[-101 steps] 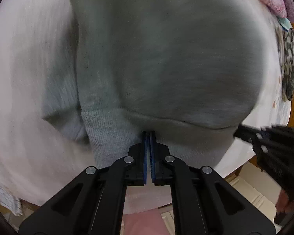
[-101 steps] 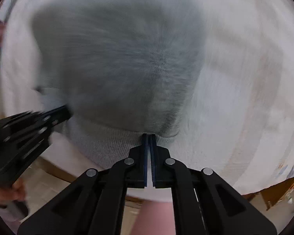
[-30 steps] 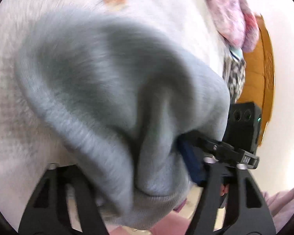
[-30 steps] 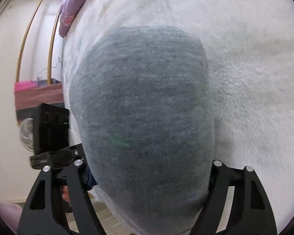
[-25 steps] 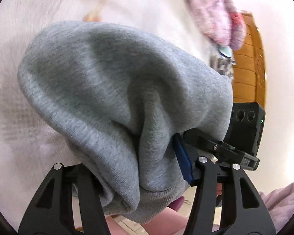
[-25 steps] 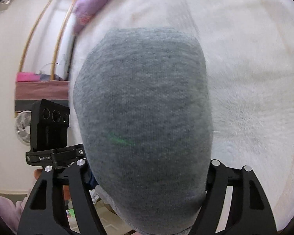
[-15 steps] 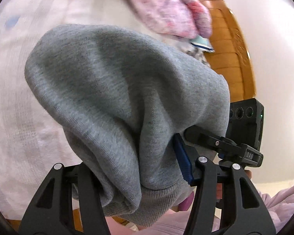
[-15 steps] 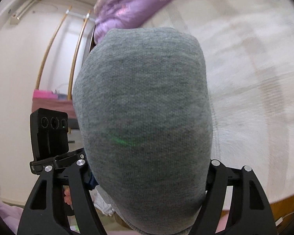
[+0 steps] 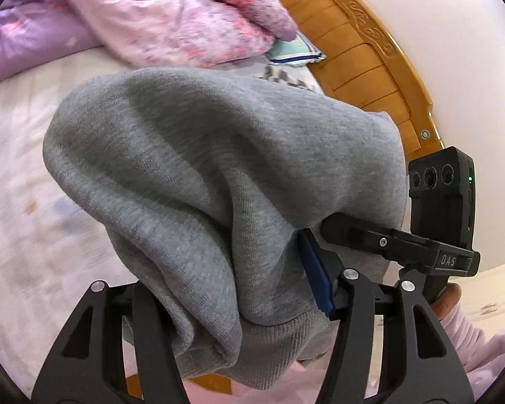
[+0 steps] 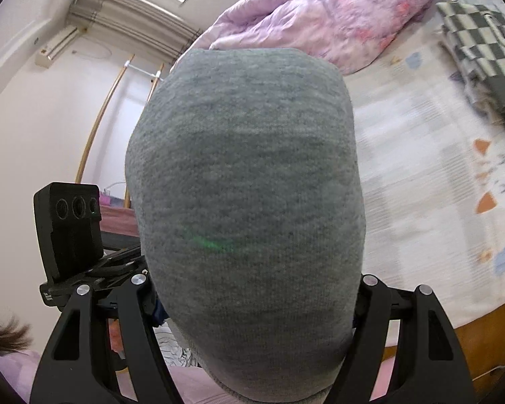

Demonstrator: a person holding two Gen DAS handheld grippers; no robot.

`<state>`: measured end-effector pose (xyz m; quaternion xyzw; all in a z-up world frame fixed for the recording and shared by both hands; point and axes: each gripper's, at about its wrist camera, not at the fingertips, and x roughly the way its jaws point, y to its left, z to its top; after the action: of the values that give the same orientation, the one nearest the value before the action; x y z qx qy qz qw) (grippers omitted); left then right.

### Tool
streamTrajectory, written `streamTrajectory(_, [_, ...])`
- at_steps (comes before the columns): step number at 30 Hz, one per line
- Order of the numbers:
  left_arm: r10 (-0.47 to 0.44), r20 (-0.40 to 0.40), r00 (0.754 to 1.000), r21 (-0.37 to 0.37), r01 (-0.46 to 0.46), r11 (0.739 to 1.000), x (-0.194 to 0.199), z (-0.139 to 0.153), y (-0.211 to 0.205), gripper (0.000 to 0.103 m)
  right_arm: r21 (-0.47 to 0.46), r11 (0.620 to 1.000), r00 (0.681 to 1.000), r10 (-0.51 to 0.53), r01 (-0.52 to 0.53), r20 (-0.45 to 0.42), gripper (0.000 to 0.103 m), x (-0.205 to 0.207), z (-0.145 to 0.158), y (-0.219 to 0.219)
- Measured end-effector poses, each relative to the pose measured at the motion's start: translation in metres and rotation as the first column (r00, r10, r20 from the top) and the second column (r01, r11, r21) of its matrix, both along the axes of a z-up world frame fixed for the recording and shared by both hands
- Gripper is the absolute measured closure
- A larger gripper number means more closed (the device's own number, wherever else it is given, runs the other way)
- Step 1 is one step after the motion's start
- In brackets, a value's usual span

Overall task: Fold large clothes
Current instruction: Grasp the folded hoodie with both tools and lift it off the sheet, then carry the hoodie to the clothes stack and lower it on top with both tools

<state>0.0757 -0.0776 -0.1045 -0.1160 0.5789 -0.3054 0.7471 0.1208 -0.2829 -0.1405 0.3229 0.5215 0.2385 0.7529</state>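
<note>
Between both grippers' spread jaws bulges the folded grey sweatshirt (image 9: 219, 175), clamped above the bed (image 10: 421, 202)

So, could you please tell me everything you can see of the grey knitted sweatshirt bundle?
The grey knitted sweatshirt bundle is soft fleece-like jersey with a ribbed hem at the bottom. It is folded thick and bunched into rounded folds, lifted clear of the pale patterned bedsheet. The left gripper and right gripper each clamp it between wide-set jaws.
</note>
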Motion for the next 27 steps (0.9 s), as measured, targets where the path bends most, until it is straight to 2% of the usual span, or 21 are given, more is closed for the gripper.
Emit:
streamTrajectory(1, [0.000, 0.003, 1.000, -0.001, 0.000, 1.000, 0.006, -0.002, -0.018, 0.046, -0.001, 1.000, 1.000, 0.004, -0.004, 0.003, 0.033, 0.002, 0.002, -0.014])
streamTrajectory(5, [0.036, 0.003, 0.999, -0.006, -0.036, 0.999, 0.047, -0.019, -0.119, 0.046, -0.040, 0.997, 0.998, 0.062, -0.061, 0.027, 0.033, 0.045, -0.003, -0.116])
streamTrajectory(7, [0.054, 0.011, 0.998, -0.014, -0.054, 0.998, 0.081, -0.033, -0.174, 0.046, -0.058, 0.995, 0.996, 0.086, -0.084, 0.029, 0.033, 0.070, -0.007, -0.155])
streamTrajectory(10, [0.087, 0.022, 0.996, -0.020, -0.087, 0.996, 0.133, -0.054, -0.248, 0.046, -0.148, 0.981, 0.990, 0.137, -0.129, 0.044, 0.033, 0.110, -0.009, -0.230])
streamTrajectory(13, [0.109, 0.030, 0.994, -0.026, -0.109, 0.994, 0.184, -0.070, -0.307, 0.046, -0.238, 0.955, 0.976, 0.202, -0.178, 0.078, 0.033, 0.150, -0.014, -0.281])
streamTrajectory(16, [0.111, 0.024, 0.994, -0.046, -0.110, 0.993, 0.233, -0.088, -0.365, 0.046, -0.276, 0.939, 0.970, 0.232, -0.204, 0.073, 0.033, 0.192, -0.024, -0.338])
streamTrajectory(19, [0.097, -0.002, 0.995, -0.045, -0.097, 0.994, 0.286, -0.121, -0.417, 0.045, -0.288, 0.936, 0.973, 0.227, -0.204, 0.047, 0.033, 0.231, -0.050, -0.384])
streamTrajectory(21, [0.079, -0.007, 0.997, -0.014, -0.079, 0.997, 0.322, -0.151, -0.450, 0.045, -0.268, 0.945, 0.980, 0.198, -0.186, 0.020, 0.033, 0.261, -0.080, -0.416])
streamTrajectory(24, [0.068, -0.040, 0.997, 0.046, -0.067, 0.997, 0.357, -0.197, -0.479, 0.044, -0.199, 0.966, 0.985, 0.160, -0.168, -0.057, 0.032, 0.302, -0.145, -0.459])
streamTrajectory(25, [0.073, -0.072, 0.995, 0.090, -0.066, 0.994, 0.370, -0.223, -0.492, 0.044, -0.191, 0.968, 0.985, 0.148, -0.163, -0.088, 0.030, 0.314, -0.171, -0.470])
streamTrajectory(27, [0.065, -0.094, 0.993, 0.142, -0.051, 0.989, 0.378, -0.256, -0.503, 0.044, -0.226, 0.962, 0.983, 0.122, -0.151, -0.139, 0.024, 0.326, -0.213, -0.480])
